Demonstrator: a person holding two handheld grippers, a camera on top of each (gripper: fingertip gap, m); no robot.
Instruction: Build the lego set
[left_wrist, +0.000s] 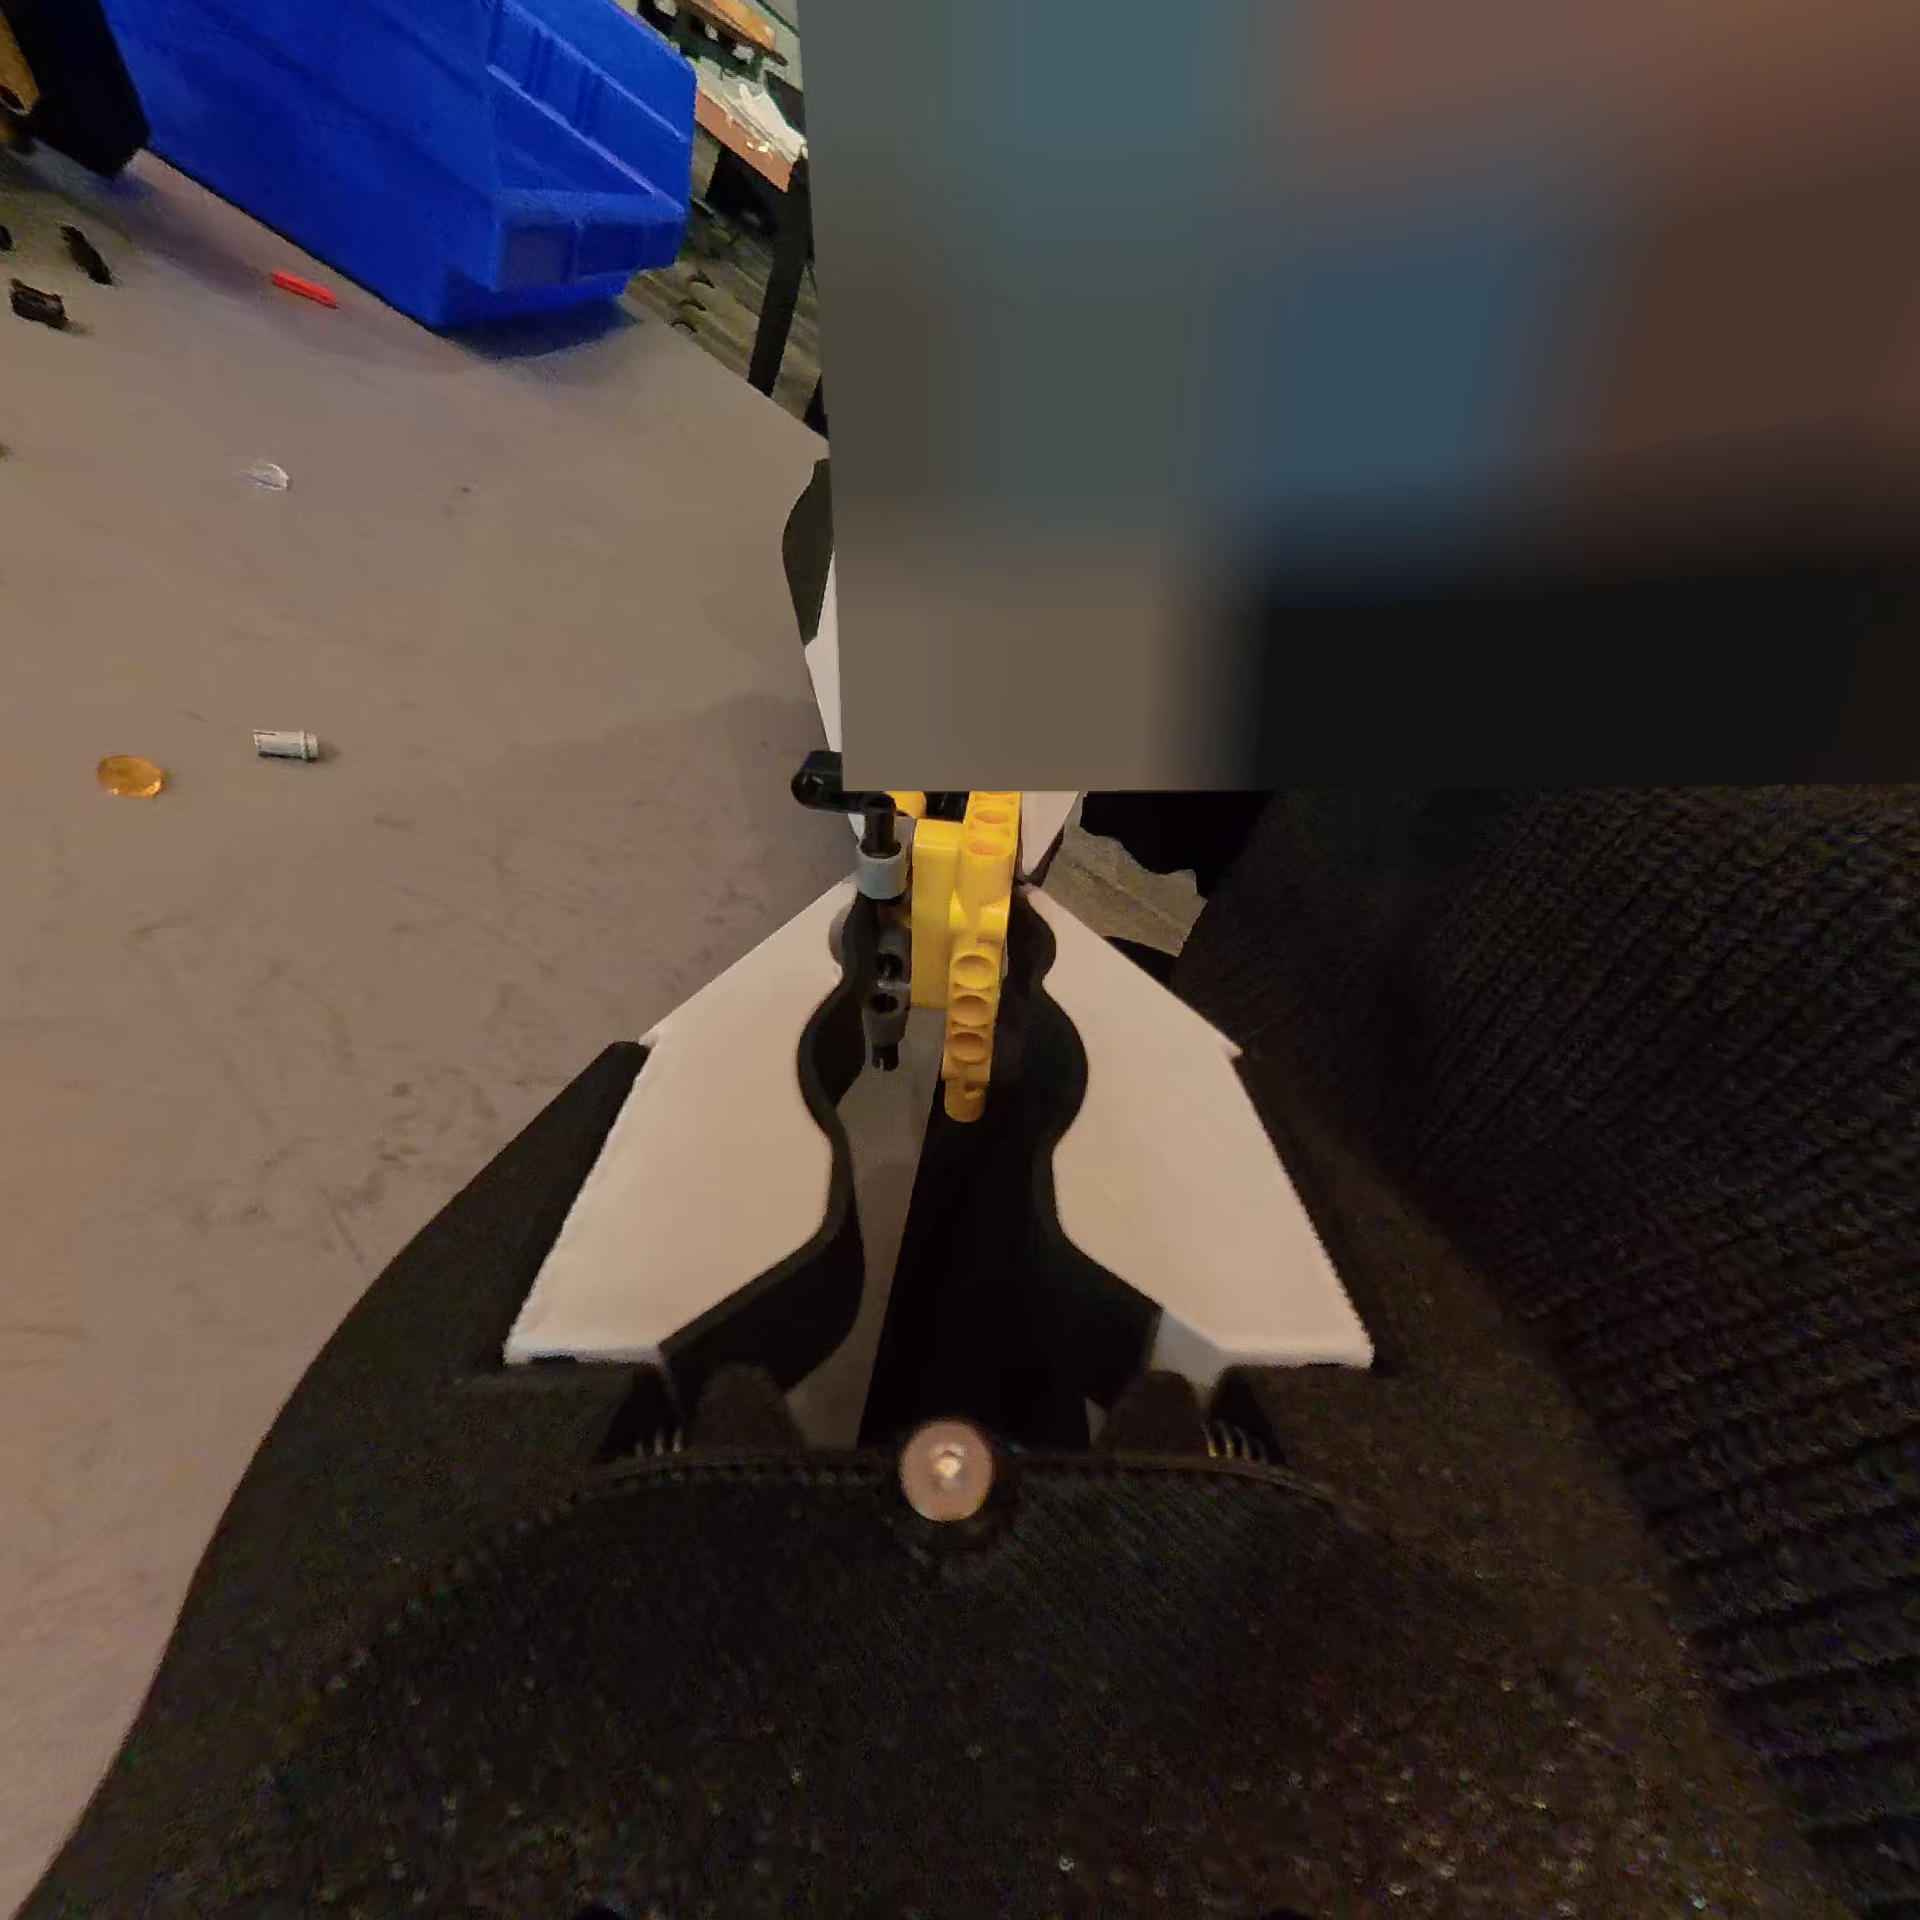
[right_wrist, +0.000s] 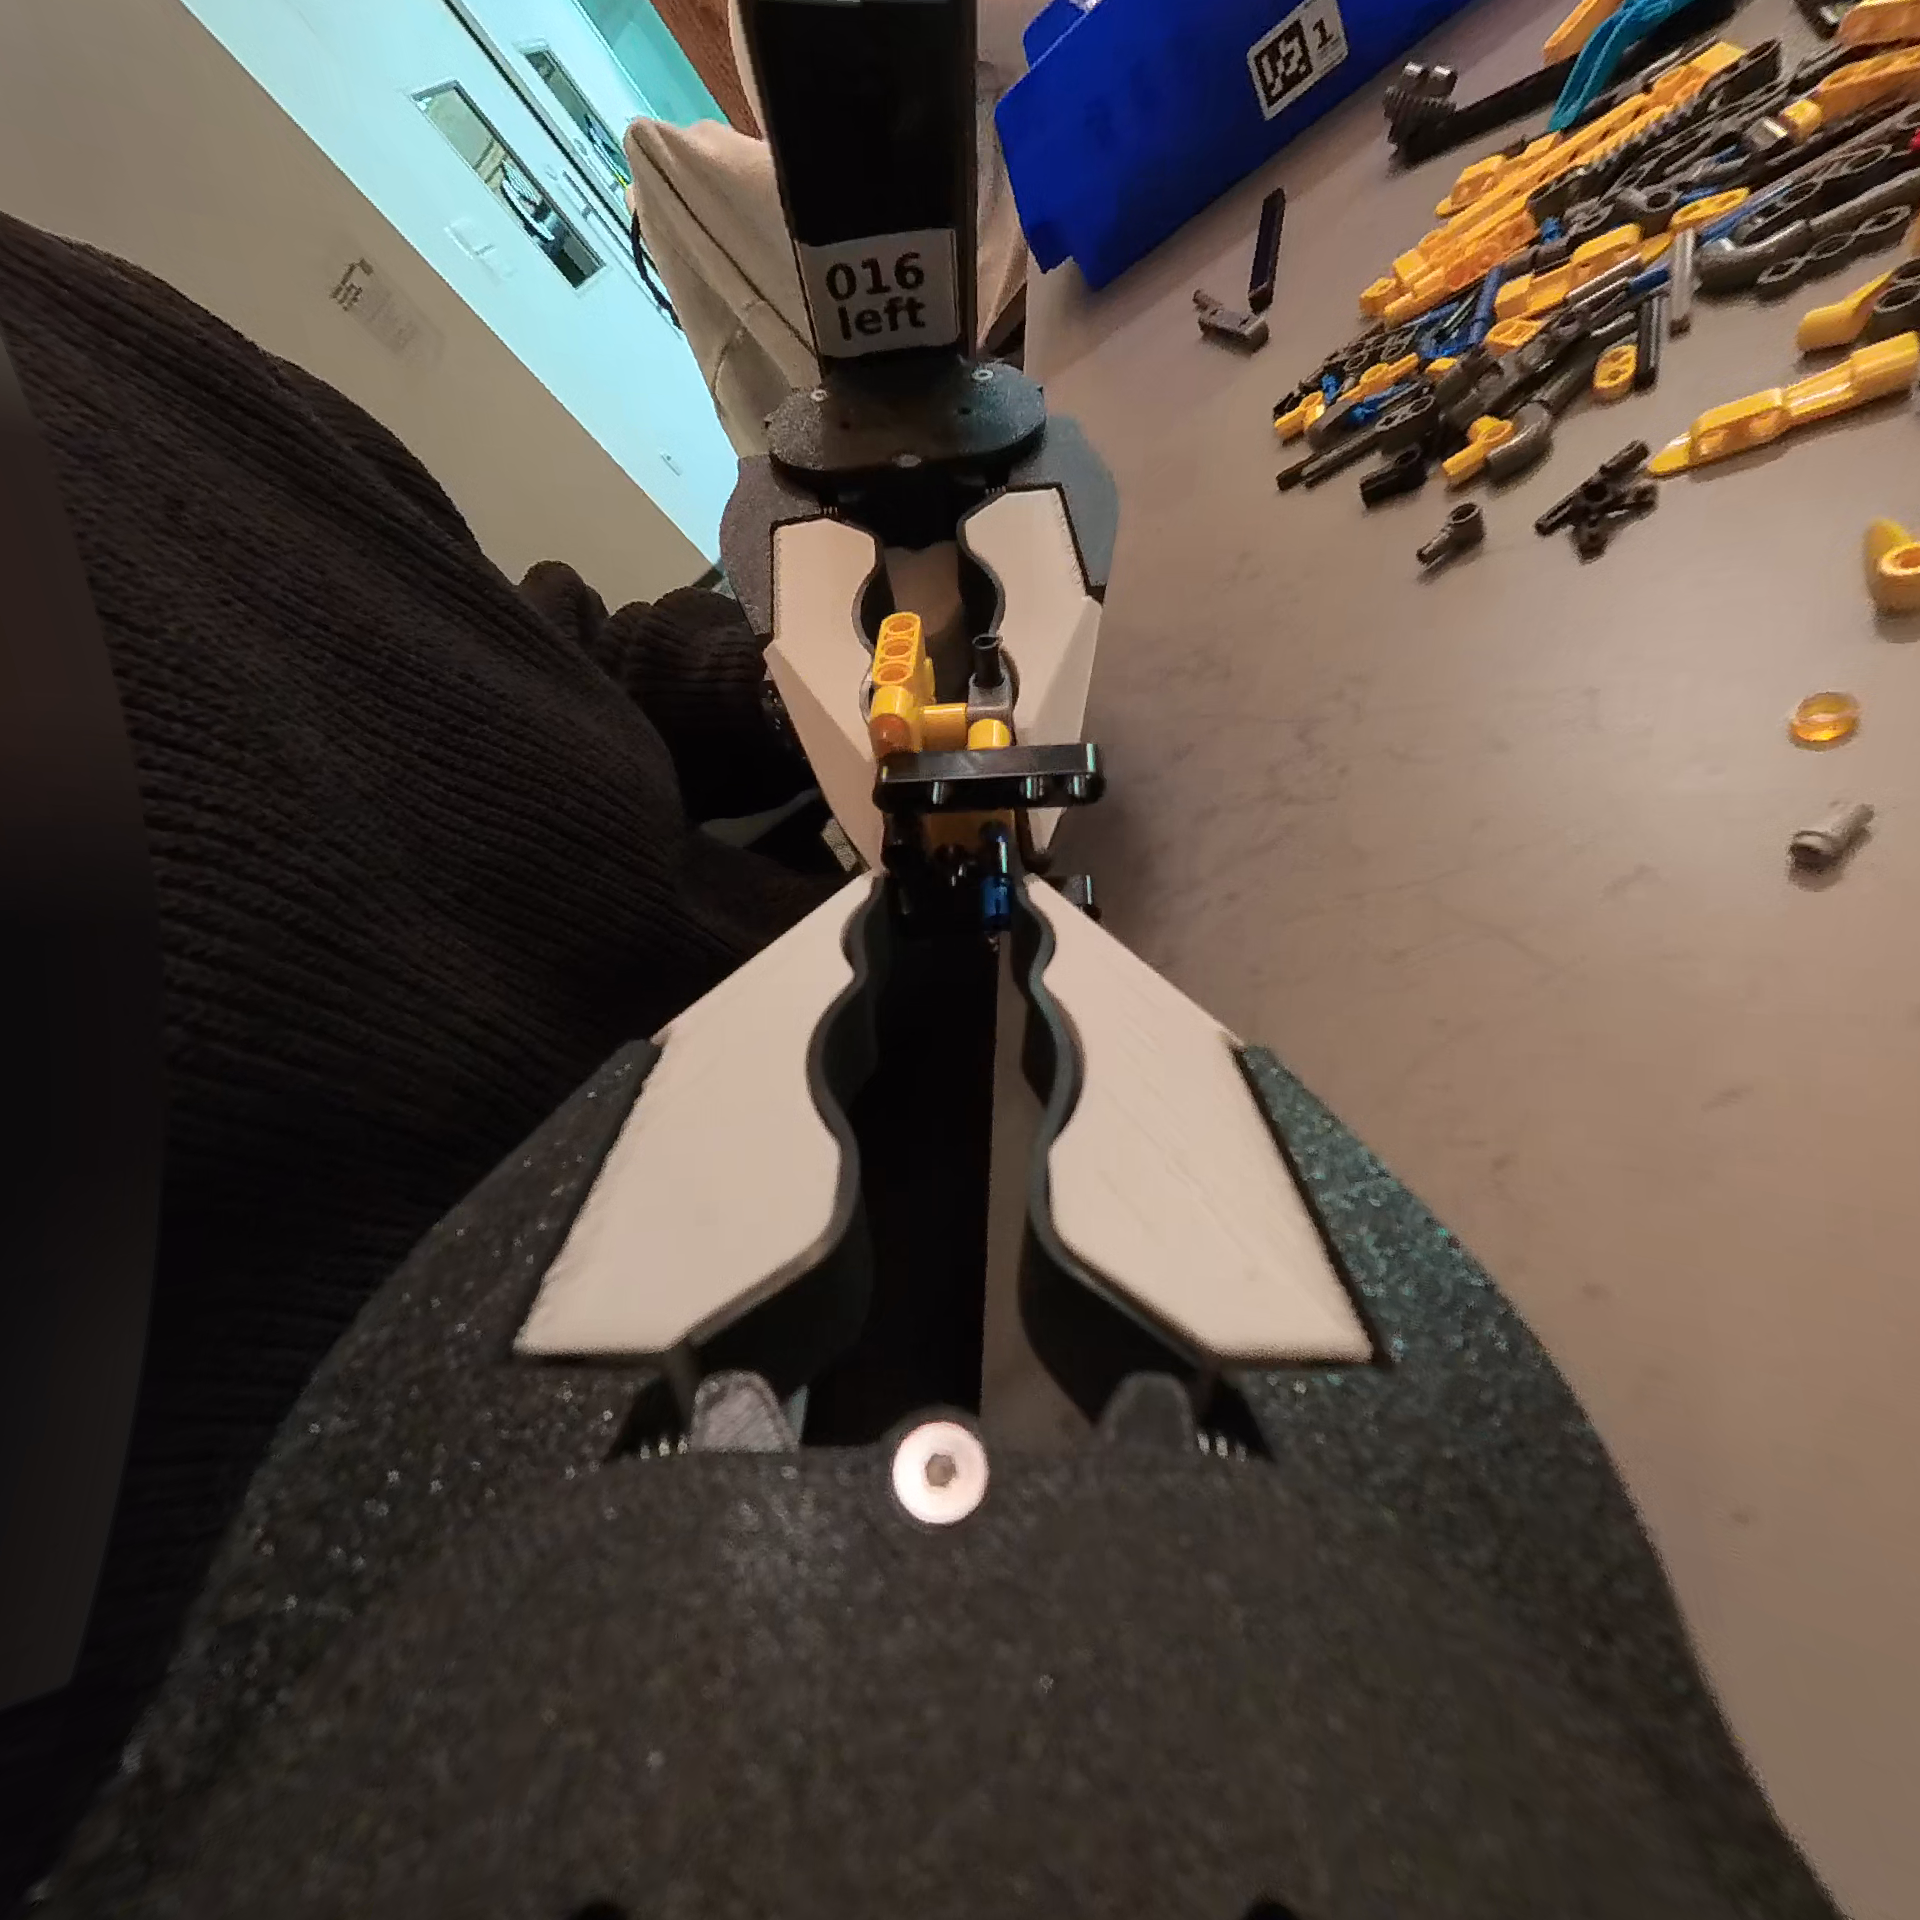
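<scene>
— grey worktop (right_wrist: 1455, 1039) below, blue bin (right_wrist: 1143, 135) at the back, loose yellow and black parts (right_wrist: 1621, 260) heaped alongside.
— and the left hand-held gripper (left_wrist: 940, 935)?
— pinching a small yellow-and-black assembly (left_wrist: 961, 935), held off the worktop.
— right hand-held gripper (right_wrist: 951, 883)?
— closed on the assembly's opposite end, likely steadying it from both sides.

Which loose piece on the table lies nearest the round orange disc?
The short grey pin. It lies just beside the orange disc, apart from it, while the big pile of yellow and black pieces sits farther off.
</scene>
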